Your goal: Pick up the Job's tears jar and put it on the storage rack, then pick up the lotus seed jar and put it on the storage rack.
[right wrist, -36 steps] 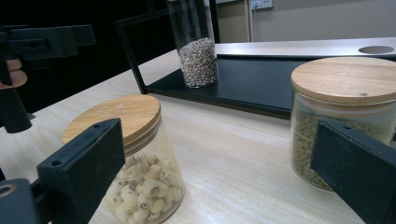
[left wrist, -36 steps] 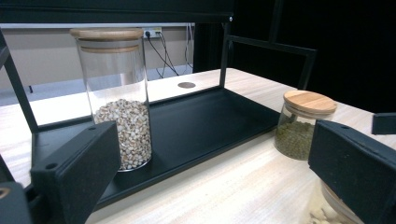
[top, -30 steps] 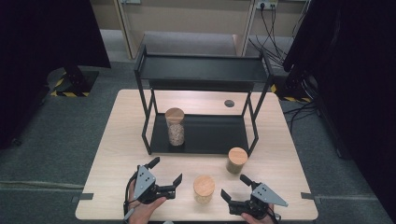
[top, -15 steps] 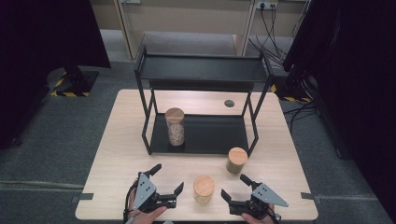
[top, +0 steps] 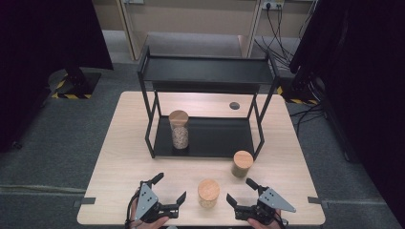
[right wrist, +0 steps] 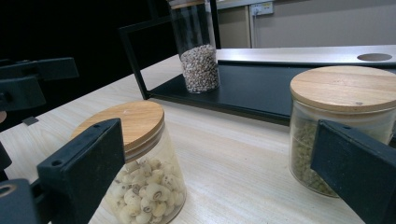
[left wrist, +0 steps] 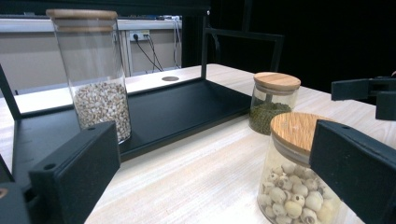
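While both jaws gape wide and empty, black rack [top: 205,138] sits at 12 with tall jar [top: 179,130] inside; short jar [top: 208,192] stands between left gripper [top: 168,188] at 9 and right gripper [top: 241,191] at 3, untouched

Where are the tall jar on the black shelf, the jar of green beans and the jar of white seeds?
tall jar [top: 179,130]: high view, glass side.
jar of green beans [left wrist: 271,104]: left gripper view, glass side.
jar of white seeds [right wrist: 135,122]: right gripper view, wooden lid.

Hands [top: 152,222] cut off below
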Action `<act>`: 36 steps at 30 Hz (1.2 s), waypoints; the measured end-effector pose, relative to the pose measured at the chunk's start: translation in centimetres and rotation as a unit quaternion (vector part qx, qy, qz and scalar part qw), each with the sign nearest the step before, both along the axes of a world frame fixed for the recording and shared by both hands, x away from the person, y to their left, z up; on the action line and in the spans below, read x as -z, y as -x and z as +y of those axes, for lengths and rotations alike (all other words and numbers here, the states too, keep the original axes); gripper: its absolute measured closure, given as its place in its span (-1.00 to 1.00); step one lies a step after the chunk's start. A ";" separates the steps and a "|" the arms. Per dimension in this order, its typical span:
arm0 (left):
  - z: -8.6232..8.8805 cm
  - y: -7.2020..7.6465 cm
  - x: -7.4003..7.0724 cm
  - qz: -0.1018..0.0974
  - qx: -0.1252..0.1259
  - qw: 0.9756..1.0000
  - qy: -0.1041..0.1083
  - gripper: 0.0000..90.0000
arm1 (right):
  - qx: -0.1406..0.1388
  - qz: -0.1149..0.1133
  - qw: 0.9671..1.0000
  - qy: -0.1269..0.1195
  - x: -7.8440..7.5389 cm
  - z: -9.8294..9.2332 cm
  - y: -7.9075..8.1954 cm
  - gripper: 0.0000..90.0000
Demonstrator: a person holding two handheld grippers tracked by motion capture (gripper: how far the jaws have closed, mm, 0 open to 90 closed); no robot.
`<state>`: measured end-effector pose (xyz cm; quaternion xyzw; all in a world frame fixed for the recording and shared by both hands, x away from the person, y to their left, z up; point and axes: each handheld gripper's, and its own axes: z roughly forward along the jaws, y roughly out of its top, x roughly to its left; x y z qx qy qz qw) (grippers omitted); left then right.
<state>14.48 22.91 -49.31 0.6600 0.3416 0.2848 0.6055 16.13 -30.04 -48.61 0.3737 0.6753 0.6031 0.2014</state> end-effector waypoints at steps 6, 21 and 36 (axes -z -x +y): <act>0.1 -0.1 0.2 0.002 -0.003 1.000 0.000 -0.97 | -0.003 -0.001 1.000 0.000 0.0 0.0 0.0 -0.92; 0.2 -0.1 0.3 0.003 -0.007 1.000 0.000 -0.97 | -0.018 -0.005 1.000 0.005 -0.1 0.2 0.1 -0.92; 0.2 -0.1 0.4 0.002 -0.009 1.000 0.001 -0.97 | -0.052 -0.011 0.998 0.018 -0.1 1.3 0.1 -0.92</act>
